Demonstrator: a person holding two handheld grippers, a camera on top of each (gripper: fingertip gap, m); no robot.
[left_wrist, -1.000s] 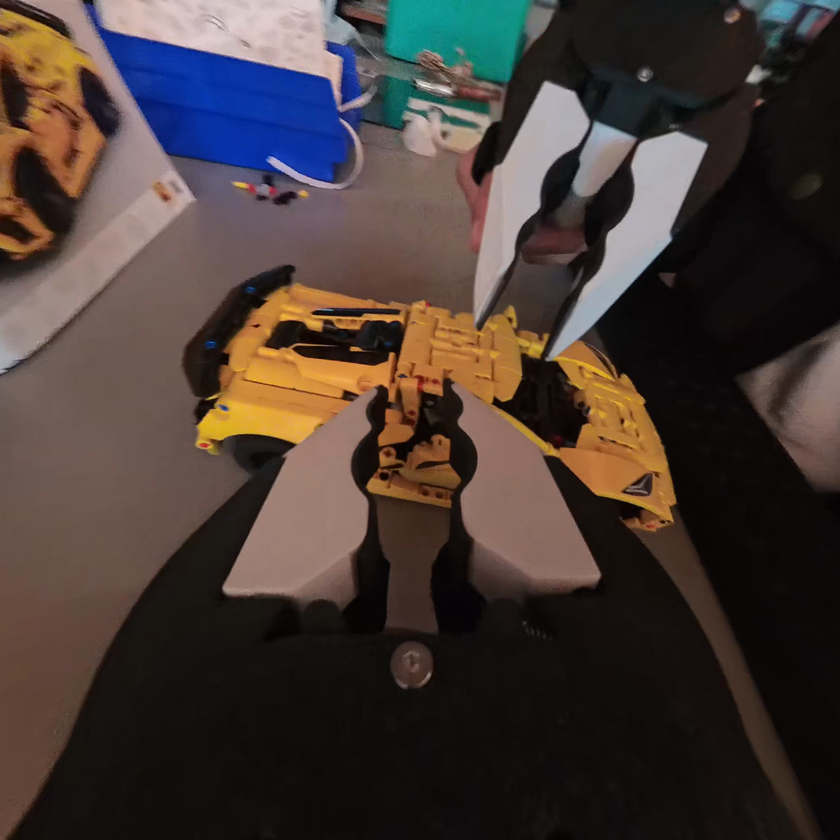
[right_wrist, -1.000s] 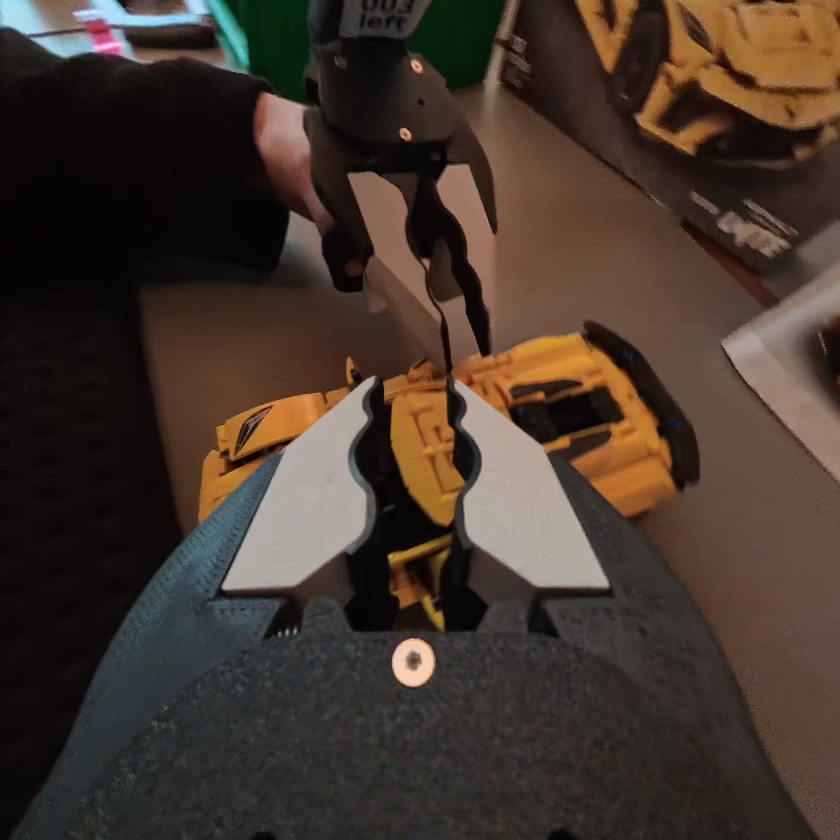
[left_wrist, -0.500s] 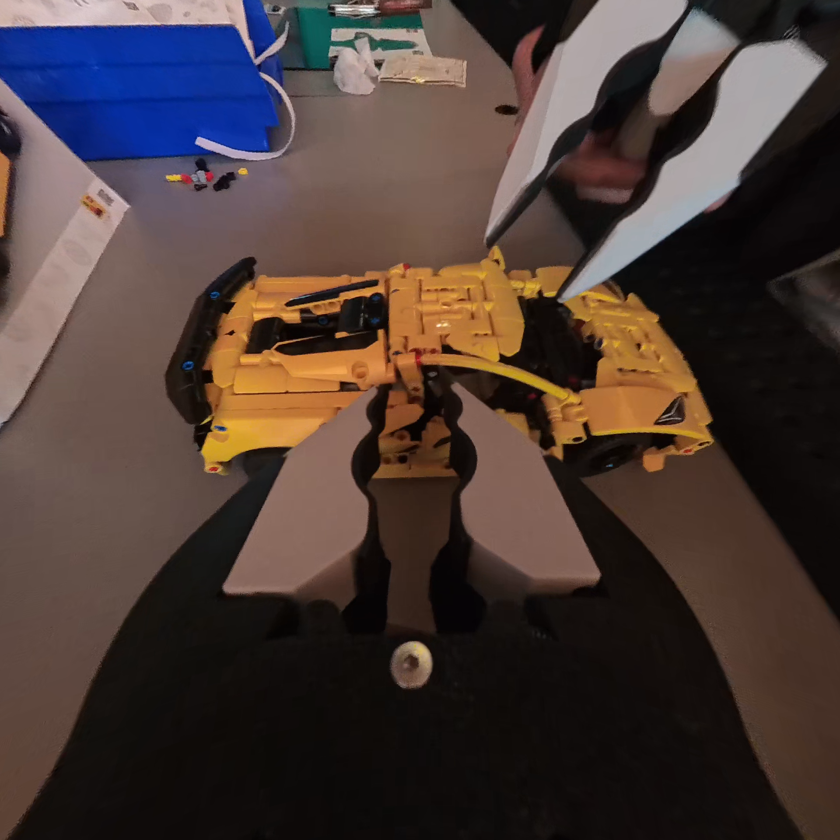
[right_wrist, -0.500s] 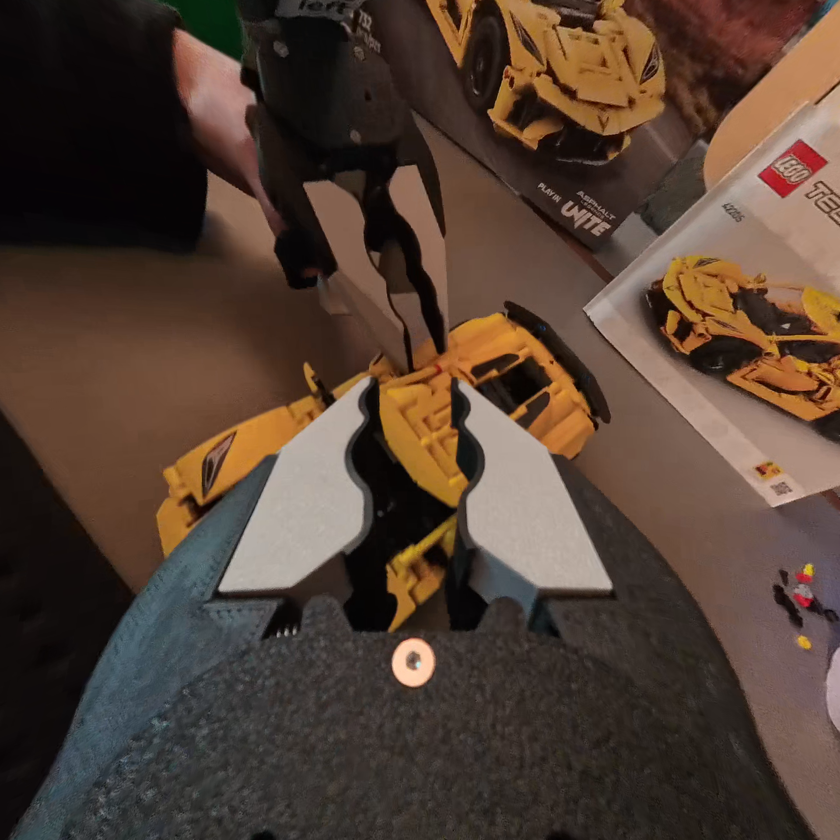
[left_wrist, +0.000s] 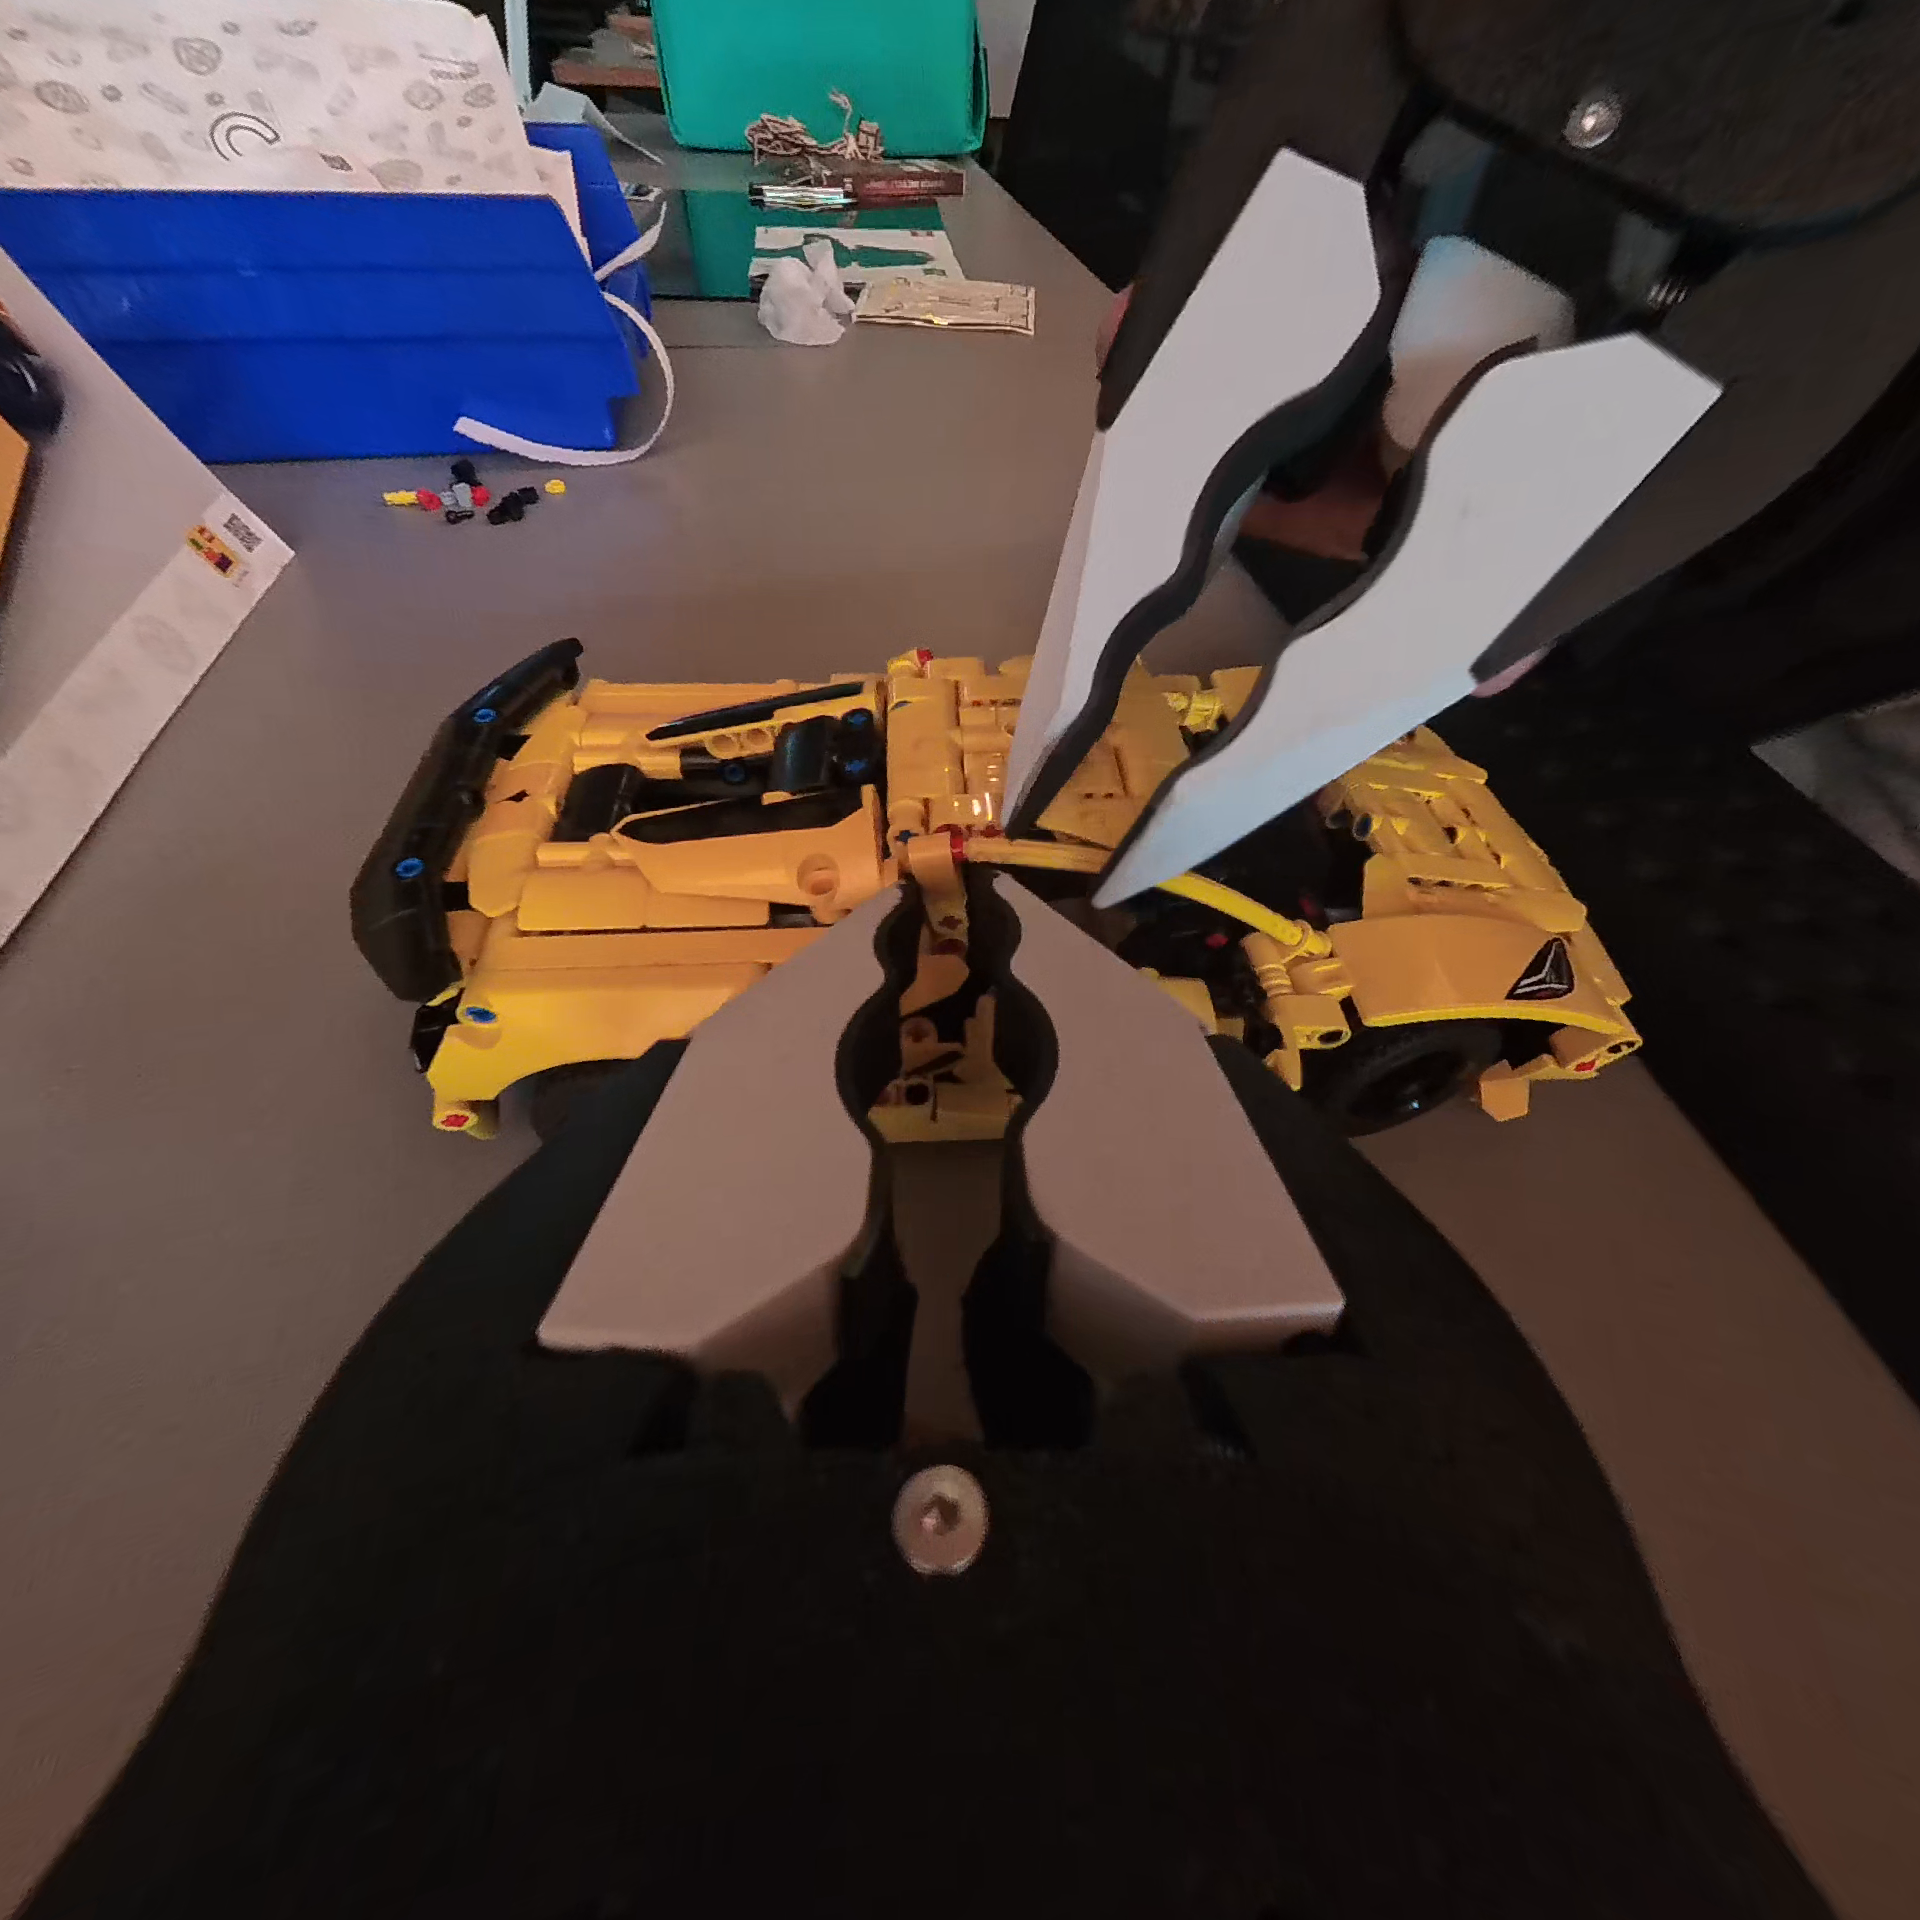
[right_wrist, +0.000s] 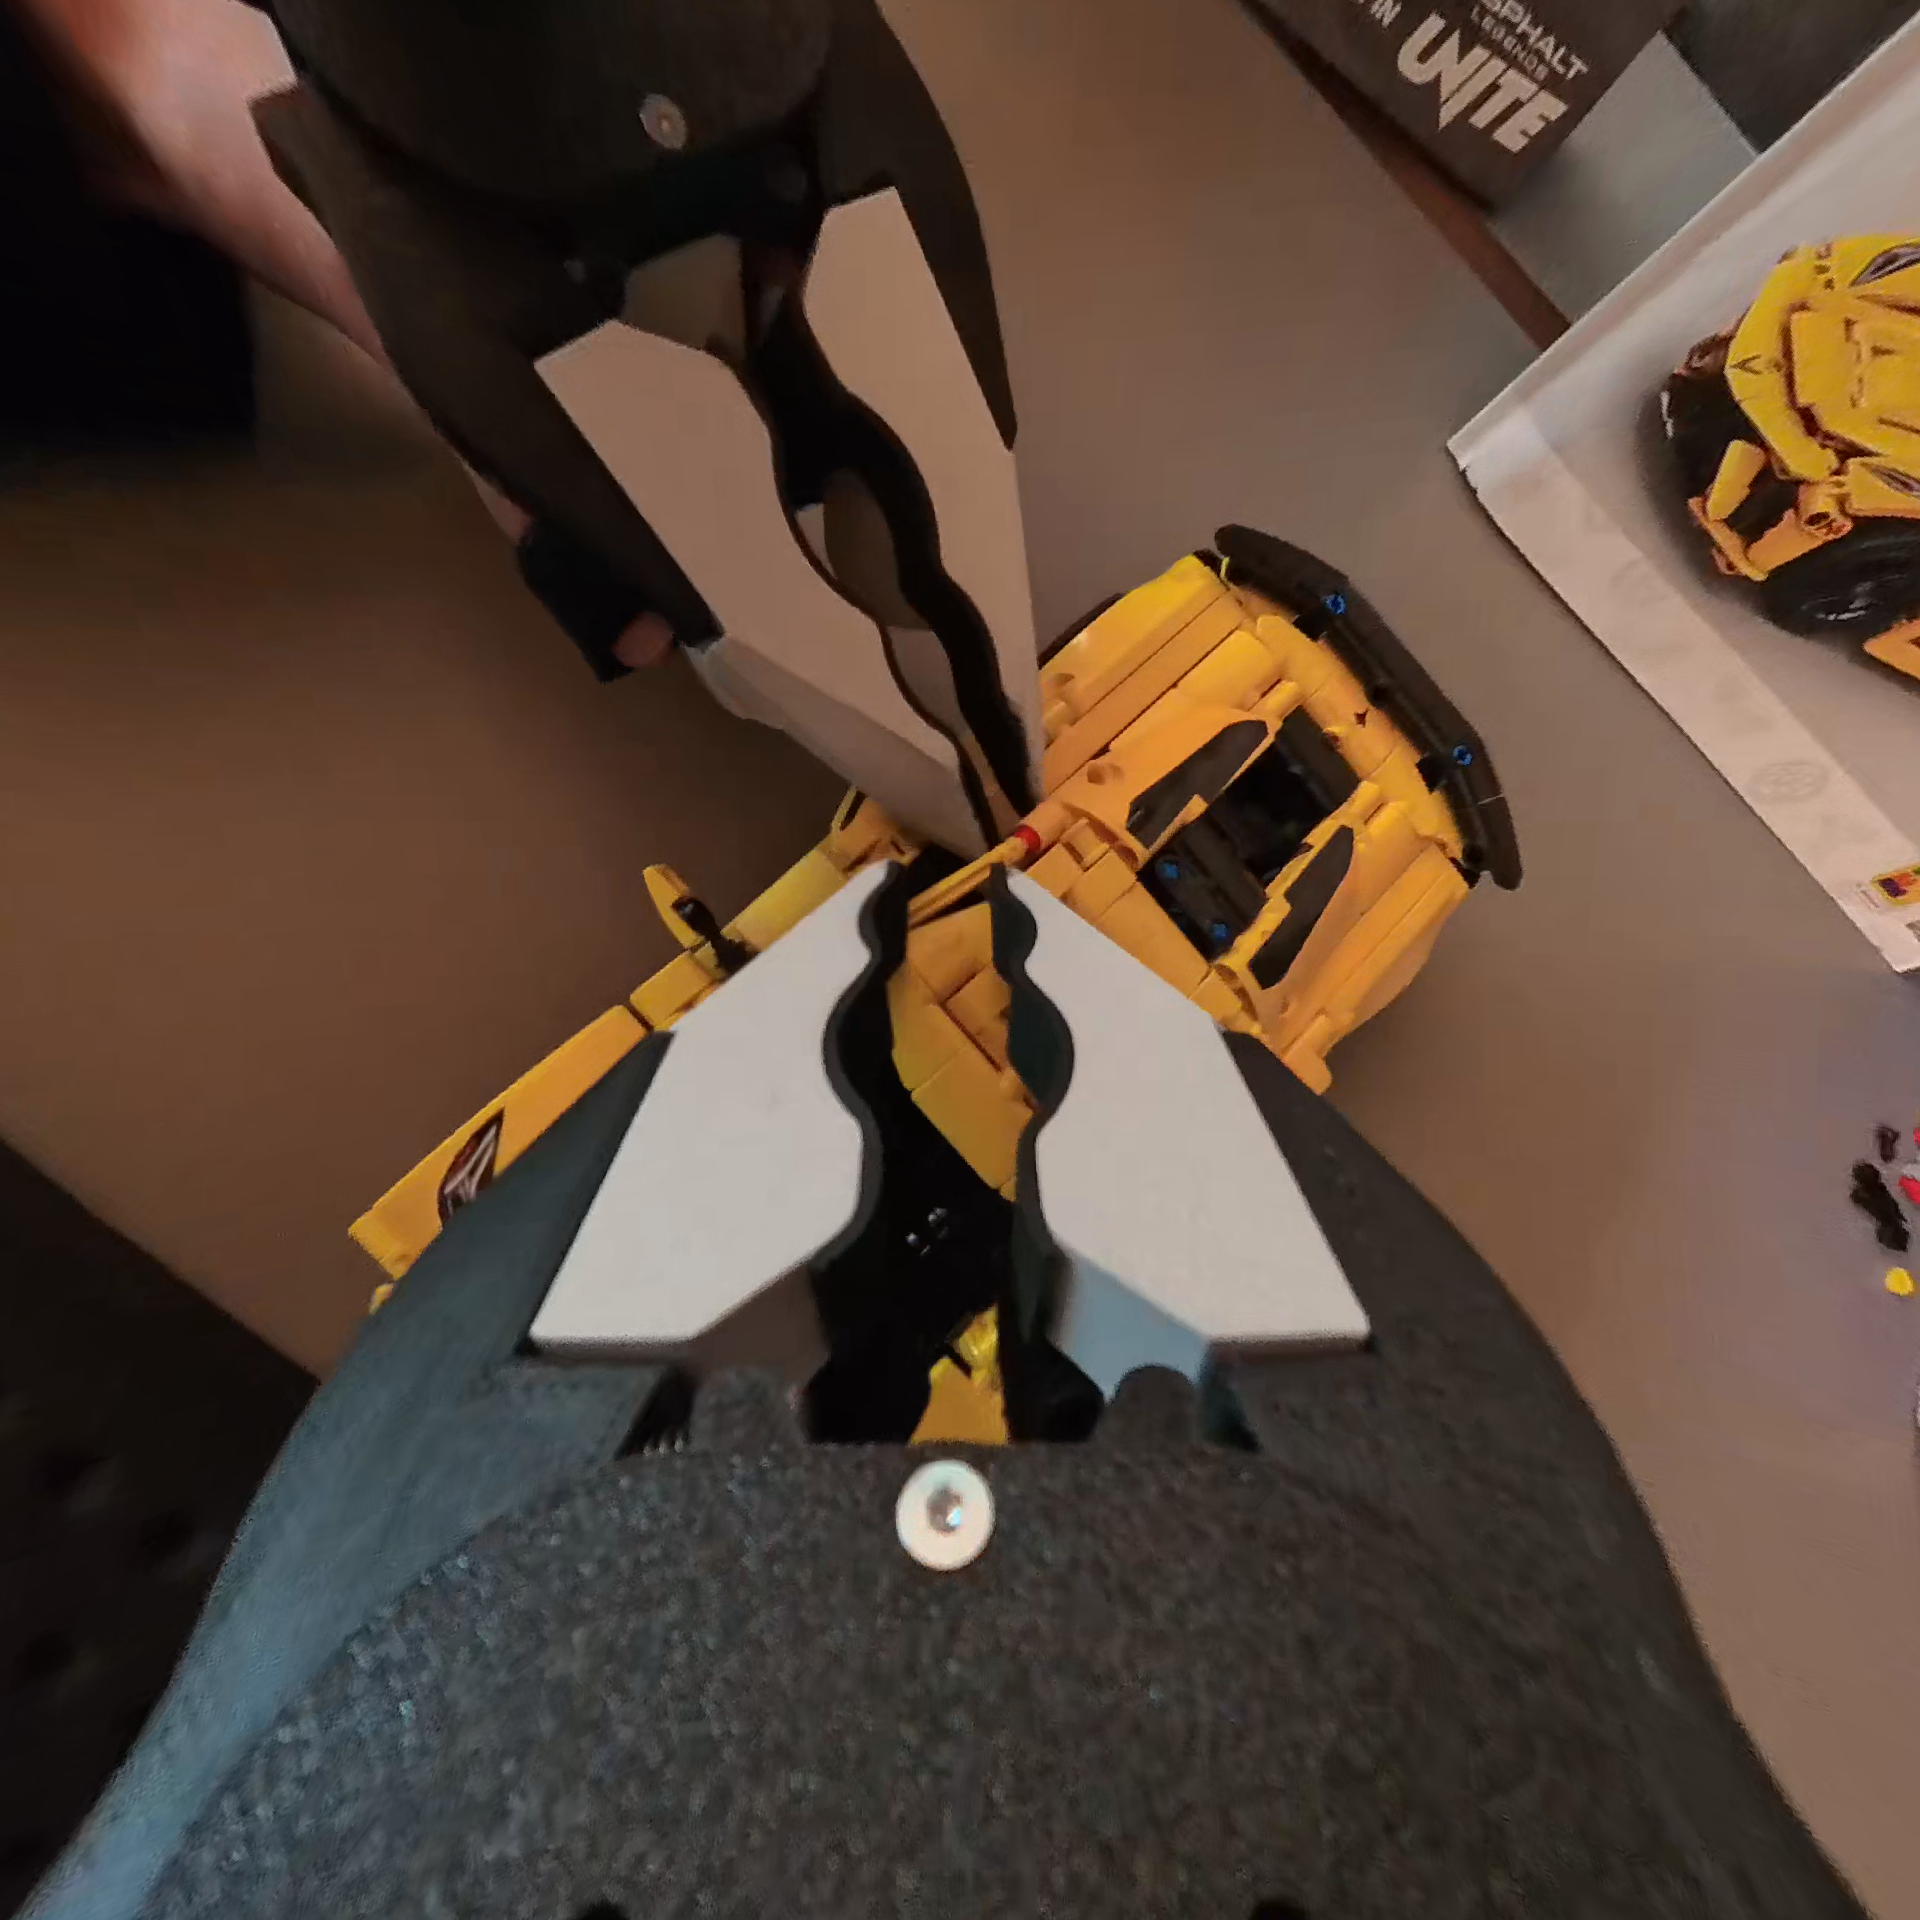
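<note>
A yellow brick-built sports car (left_wrist: 727, 862) with a black rear wing stands on the grey table; it also shows in the right wrist view (right_wrist: 1247, 769). A thin yellow tube (left_wrist: 1236, 899) with a red end runs along its near side. My left gripper (left_wrist: 945, 904) has a narrow gap and its tips sit at the car's side pillar, just below the tube's red end. My right gripper (right_wrist: 948, 883) comes from the opposite side, also with a narrow gap. Its tips rest over the tube (right_wrist: 961, 878) beside the roof. The two grippers' tips nearly meet. Neither visibly clamps anything.
A blue bin (left_wrist: 312, 343) and a teal box (left_wrist: 821, 73) stand at the far side. A booklet (right_wrist: 1662, 520) and the car's printed box (right_wrist: 1475, 94) lie beyond the rear wing. Small loose pieces (left_wrist: 468, 501) lie near the bin. The table edge runs just past the car's nose (left_wrist: 1558, 977). My left and right fingertips are right by each other.
My right gripper has come down from above the car to the tube at the roof. My left gripper has moved slightly closer to the car's side. The jaw gaps look unchanged.
</note>
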